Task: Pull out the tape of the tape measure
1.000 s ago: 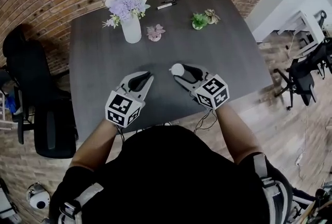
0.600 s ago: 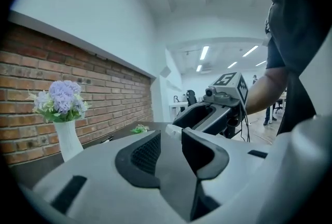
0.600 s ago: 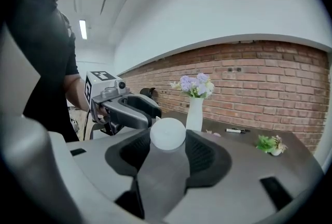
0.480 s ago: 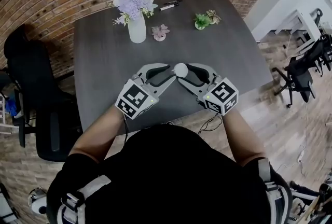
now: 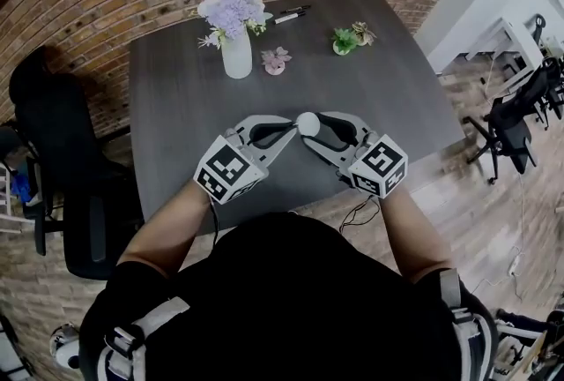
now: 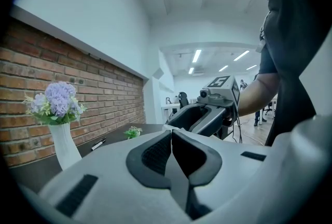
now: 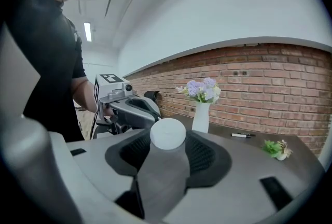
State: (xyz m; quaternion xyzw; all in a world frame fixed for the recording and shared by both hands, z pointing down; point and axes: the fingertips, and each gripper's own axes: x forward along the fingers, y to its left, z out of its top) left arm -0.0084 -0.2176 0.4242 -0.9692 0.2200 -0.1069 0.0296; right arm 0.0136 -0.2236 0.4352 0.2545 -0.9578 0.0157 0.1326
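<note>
A round white tape measure [image 5: 307, 123] is held above the dark table [image 5: 176, 132]. My right gripper [image 5: 310, 129] is shut on it, with the white case [image 7: 167, 134] wedged between its black pads. My left gripper [image 5: 291, 125] points at the case from the left. Its jaws are closing, and the tips meet right at the case's edge. In the left gripper view, the left gripper [image 6: 170, 130] pinches a thin pale tab, and the right gripper [image 6: 207, 114] sits just behind it. No length of tape shows between the two grippers.
At the table's far side stand a white vase of lilac flowers [image 5: 236, 53], a small pink plant [image 5: 276, 62], a green plant [image 5: 345, 40] and two markers [image 5: 288, 14]. A black office chair [image 5: 62, 194] stands to the left, and the table's near edge runs under my forearms.
My left gripper swung right to the tape measure, opened wide beside it, and has now closed at its edge. The right gripper kept its hold and barely shifted.
</note>
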